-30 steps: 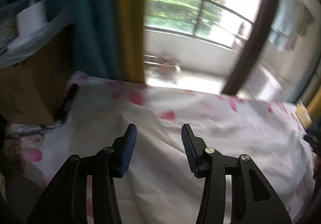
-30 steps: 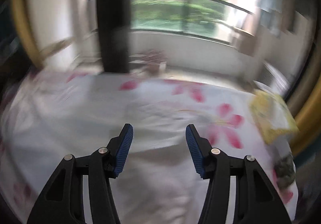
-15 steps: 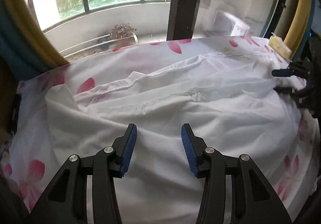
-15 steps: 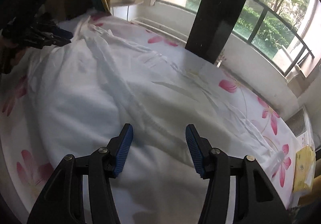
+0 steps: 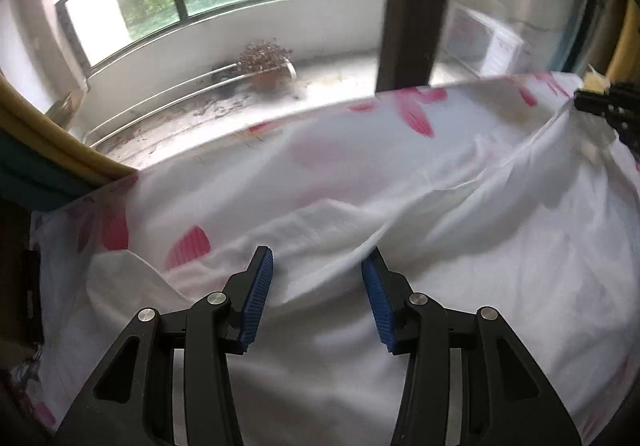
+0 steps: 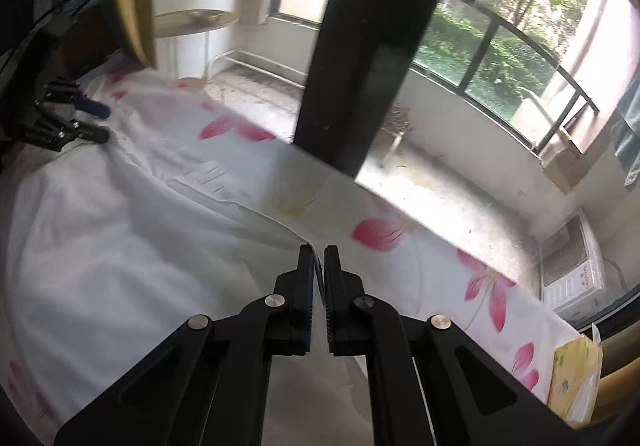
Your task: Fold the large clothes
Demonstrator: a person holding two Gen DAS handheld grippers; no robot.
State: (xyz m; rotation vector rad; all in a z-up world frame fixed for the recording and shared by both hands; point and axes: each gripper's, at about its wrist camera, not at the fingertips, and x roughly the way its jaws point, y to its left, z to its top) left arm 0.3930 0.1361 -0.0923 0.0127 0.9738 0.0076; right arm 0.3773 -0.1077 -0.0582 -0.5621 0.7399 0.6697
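A large white garment [image 5: 460, 258] lies spread over a bed with a white sheet printed with pink petals [image 5: 412, 118]. My left gripper [image 5: 317, 274] is open, with a raised fold of the garment between its blue pads. My right gripper [image 6: 319, 266] is shut on the garment's edge [image 6: 296, 234] and pulls it taut. In the left wrist view the right gripper [image 5: 600, 106] holds the cloth at the far right. In the right wrist view the left gripper [image 6: 86, 122] is open at the far left over the garment [image 6: 120, 238].
A dark window post [image 5: 416, 6] and a balcony with a potted plant [image 5: 266, 62] lie beyond the bed's far edge. A yellow curtain [image 5: 60, 142] hangs at the left. A yellow packet [image 6: 576, 378] lies at the bed's right corner. An air-conditioning unit [image 6: 572, 270] stands outside.
My right gripper has closed on the garment's edge and lifted it. My left gripper has moved down to a fold of the cloth and stays open.
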